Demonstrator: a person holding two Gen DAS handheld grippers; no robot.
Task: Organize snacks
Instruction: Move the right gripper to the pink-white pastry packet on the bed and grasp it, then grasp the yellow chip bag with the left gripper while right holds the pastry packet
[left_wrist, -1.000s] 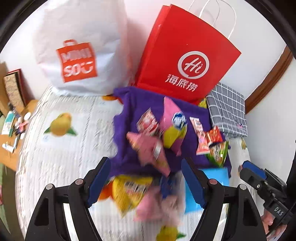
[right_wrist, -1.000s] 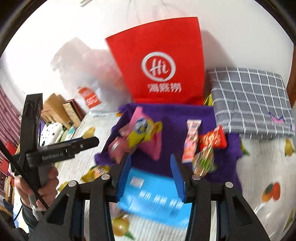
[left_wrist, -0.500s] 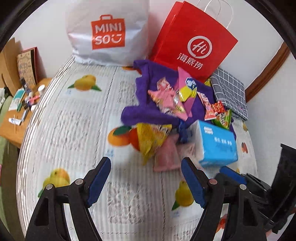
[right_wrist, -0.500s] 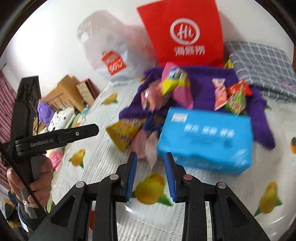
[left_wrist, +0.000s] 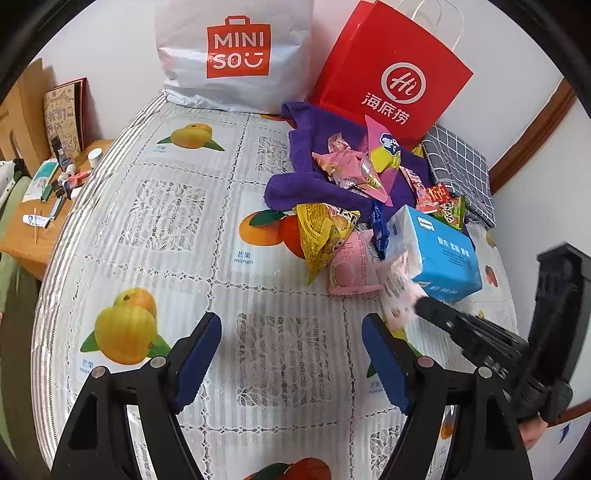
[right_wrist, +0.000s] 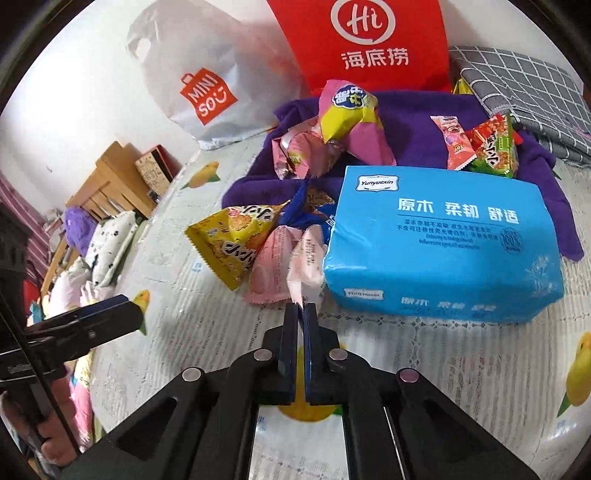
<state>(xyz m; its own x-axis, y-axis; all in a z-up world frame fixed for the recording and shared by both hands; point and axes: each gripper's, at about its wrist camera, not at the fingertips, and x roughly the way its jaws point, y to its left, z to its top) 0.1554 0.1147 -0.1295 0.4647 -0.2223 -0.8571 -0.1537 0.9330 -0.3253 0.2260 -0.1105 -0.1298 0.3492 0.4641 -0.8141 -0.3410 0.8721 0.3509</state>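
Right gripper (right_wrist: 300, 308) clenched, jaws just closed onto the near edge of a pale pink-and-white plastic snack packet (right_wrist: 306, 258), pinched beside the blue tissue pack (right_wrist: 443, 243) on the fruit-print tablecloth (right_wrist: 406, 369). Left gripper (left_wrist: 291, 354) released, blue pads wide apart over bare cloth, nothing between. Remaining snacks heaped on and in front of the purple towel (left_wrist: 295, 184), near the red paper bag (left_wrist: 388, 74).
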